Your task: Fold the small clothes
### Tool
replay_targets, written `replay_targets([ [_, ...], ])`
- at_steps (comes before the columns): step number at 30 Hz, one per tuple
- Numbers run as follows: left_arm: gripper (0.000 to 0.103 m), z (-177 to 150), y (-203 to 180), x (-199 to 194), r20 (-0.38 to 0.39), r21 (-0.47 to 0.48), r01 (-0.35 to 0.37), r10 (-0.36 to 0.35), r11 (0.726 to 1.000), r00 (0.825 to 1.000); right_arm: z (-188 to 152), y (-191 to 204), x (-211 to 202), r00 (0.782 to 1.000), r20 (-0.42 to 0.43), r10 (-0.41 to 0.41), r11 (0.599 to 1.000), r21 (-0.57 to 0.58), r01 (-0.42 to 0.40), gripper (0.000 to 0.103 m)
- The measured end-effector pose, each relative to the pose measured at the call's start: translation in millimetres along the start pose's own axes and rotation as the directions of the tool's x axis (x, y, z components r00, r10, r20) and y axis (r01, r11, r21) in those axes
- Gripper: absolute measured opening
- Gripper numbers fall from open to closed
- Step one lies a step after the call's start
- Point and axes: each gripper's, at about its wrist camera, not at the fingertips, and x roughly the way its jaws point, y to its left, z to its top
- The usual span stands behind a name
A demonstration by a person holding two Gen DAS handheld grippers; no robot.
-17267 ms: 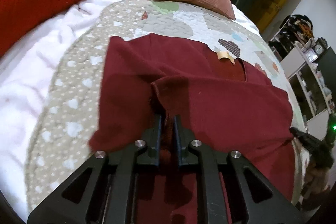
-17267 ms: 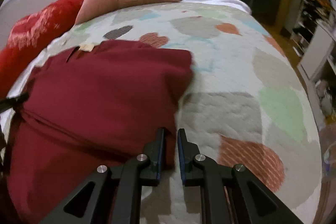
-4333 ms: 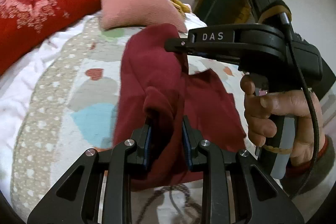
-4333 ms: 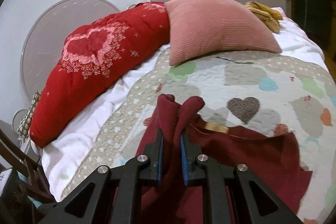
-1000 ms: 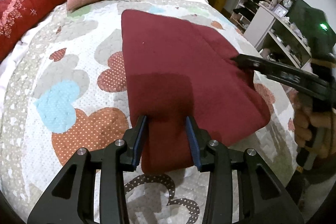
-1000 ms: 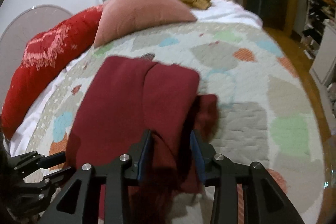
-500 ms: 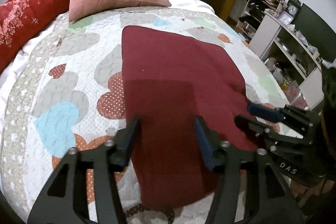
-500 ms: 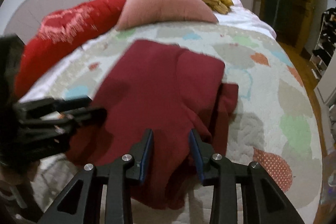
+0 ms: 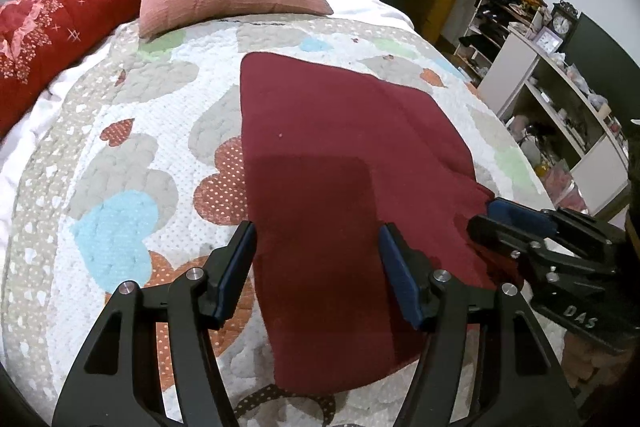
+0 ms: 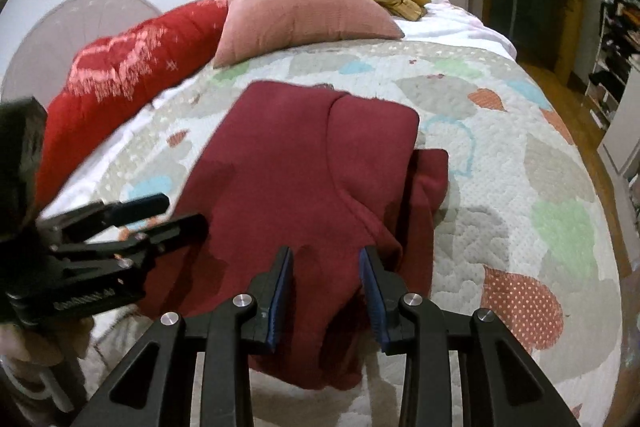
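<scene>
Since second ago: both grippers let go, jaws wider. Left gripper (image 9: 316, 267) released, right gripper (image 10: 326, 287) released, nothing held. Maroon garment (image 9: 336, 163) lies folded on quilt (image 9: 132, 155). Next: tuck protruding right-side layer, flatten edges.

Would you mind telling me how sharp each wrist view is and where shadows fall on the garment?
Left wrist view: sharp, with fisheye bending at the edges; a blocky shadow darkens the maroon garment between the left gripper fingers. Right wrist view: softer, motion blur smears the red quilt and the other gripper at left.
</scene>
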Motion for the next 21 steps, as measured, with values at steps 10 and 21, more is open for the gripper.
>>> replay_targets([
  [10, 0.063, 18.0, 8.7, 13.1, -0.008, -0.011, -0.036, 0.036, 0.999, 0.999, 24.0, -17.7, 6.0, 0.997, 0.045, -0.06, 0.99, 0.129, 0.054, 0.033],
  [21, 0.075, 22.8, 13.4, 32.2, -0.016, -0.021, -0.022, 0.022, 1.0, 1.0, 17.7, -46.4, 51.9, 0.999, -0.021, -0.038, 0.977, 0.208, 0.041, 0.035],
])
